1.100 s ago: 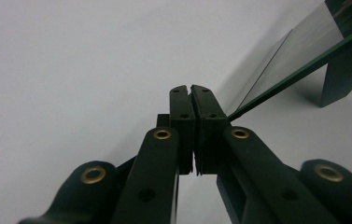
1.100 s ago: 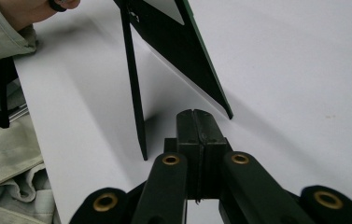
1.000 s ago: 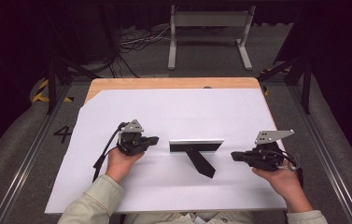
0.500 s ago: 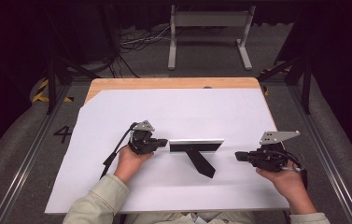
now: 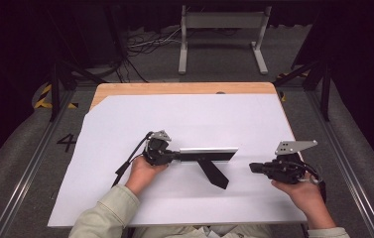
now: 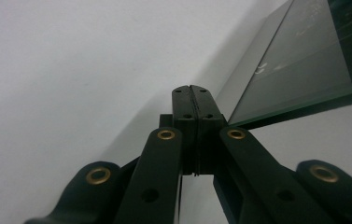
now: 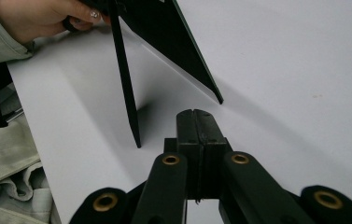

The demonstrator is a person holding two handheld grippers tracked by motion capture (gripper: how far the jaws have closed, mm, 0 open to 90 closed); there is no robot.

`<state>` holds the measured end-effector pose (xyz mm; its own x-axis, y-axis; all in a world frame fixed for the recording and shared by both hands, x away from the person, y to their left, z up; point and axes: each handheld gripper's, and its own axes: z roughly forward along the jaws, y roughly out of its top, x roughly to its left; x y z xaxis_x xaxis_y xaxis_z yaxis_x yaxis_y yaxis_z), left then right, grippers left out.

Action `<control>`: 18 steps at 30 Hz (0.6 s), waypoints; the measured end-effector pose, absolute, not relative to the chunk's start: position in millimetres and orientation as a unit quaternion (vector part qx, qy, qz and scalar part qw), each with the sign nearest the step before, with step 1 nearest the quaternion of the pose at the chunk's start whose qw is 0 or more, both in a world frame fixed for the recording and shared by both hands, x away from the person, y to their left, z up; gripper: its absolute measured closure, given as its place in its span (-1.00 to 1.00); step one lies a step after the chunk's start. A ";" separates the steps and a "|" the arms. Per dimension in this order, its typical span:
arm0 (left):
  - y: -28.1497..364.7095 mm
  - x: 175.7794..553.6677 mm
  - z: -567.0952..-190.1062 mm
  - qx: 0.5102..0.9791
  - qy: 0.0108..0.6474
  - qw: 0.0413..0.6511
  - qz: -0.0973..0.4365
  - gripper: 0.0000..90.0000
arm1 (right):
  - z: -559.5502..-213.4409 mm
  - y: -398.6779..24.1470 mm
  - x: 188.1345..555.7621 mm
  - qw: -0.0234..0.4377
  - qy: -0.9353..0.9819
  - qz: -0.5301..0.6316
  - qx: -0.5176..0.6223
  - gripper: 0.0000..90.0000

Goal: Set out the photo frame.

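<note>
Resting level on the sheet, closed left tongs (image 5: 174,156) touch the frame (image 5: 208,154).

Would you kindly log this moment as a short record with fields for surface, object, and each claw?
surface: white sheet over a wooden table
object: picture frame standing on its black back leg, near the middle of the sheet
left claw: jaws shut, tip right at the frame's left end; contact unclear
right claw: jaws shut, pointing toward the frame, apart from it
</note>
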<state>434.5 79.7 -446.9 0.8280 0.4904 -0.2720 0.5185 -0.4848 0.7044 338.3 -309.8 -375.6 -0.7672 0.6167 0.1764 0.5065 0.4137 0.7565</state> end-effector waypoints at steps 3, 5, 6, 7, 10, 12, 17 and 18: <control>77.8 435.2 -447.0 0.863 0.295 0.410 -0.018 1.00 | -374.7 -311.4 337.5 0.065 0.837 0.427 0.336 0.99; 76.7 435.0 -447.9 0.865 0.294 0.407 -0.013 1.00 | -375.0 -311.7 337.4 0.064 0.837 0.427 0.337 0.99; 76.1 434.7 -448.1 0.865 0.294 0.405 -0.012 1.00 | -375.1 -311.7 337.3 0.064 0.837 0.427 0.337 0.99; 75.9 434.8 -448.1 0.865 0.294 0.405 -0.012 1.00 | -375.0 -311.8 337.2 0.064 0.837 0.427 0.337 0.99; 75.7 434.8 -448.3 0.867 0.290 0.406 -0.017 1.00 | -373.6 -312.0 336.4 0.066 0.836 0.429 0.336 0.99; 73.8 433.8 -448.4 0.871 0.279 0.404 -0.023 1.00 | -371.7 -312.3 335.7 0.068 0.835 0.431 0.335 0.99; 68.7 428.5 -447.1 0.881 0.260 0.395 -0.026 1.00 | -367.6 -312.6 333.9 0.072 0.834 0.435 0.332 0.99; 68.0 427.6 -446.7 0.883 0.255 0.394 -0.027 1.00 | -367.0 -312.7 333.6 0.072 0.834 0.435 0.332 0.99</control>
<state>427.6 68.0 -446.7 0.8683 0.4290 -0.2491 0.4720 -0.5598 0.6811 333.6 -312.7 -367.0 -0.7692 0.6163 0.1687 0.4913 0.4017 0.7728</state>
